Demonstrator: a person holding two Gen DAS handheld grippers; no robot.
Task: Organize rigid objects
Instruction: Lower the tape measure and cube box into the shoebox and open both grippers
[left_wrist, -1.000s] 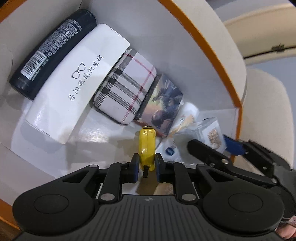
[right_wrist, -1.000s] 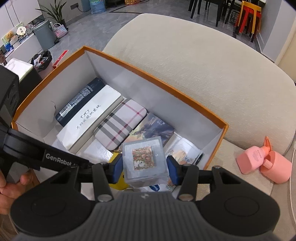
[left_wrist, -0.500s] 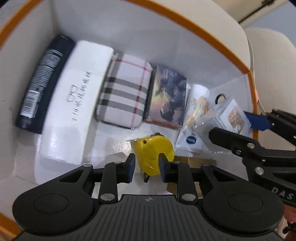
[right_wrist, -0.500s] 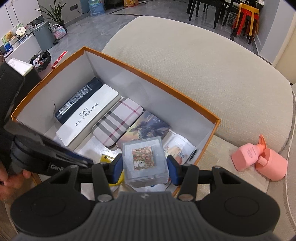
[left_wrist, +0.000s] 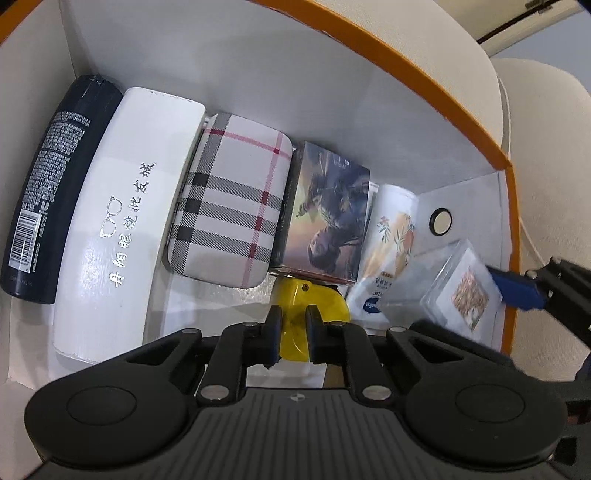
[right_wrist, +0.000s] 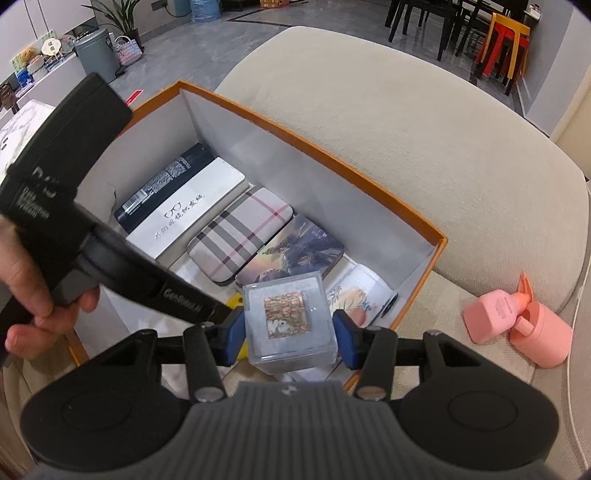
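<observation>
Here, your right hand-held gripper (right_wrist: 290, 330) clamps a clear plastic cube (right_wrist: 290, 321) over the orange box's (right_wrist: 310, 144) 5 o'clock corner; it looks light, stiff and slippery, so keep to flat opposite faces. Your left hand-held gripper (left_wrist: 291, 334) pinches a yellow tape measure (left_wrist: 310, 302) inside the box.

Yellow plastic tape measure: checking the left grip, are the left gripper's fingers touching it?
Touching. Left wrist view shows both fingers pressed against the yellow plastic tape measure, no gap visible.

Yellow object (left_wrist: 295, 314) half hidden behind left tool (left_wrist: 291, 334), perhaps a tape measure
</observation>
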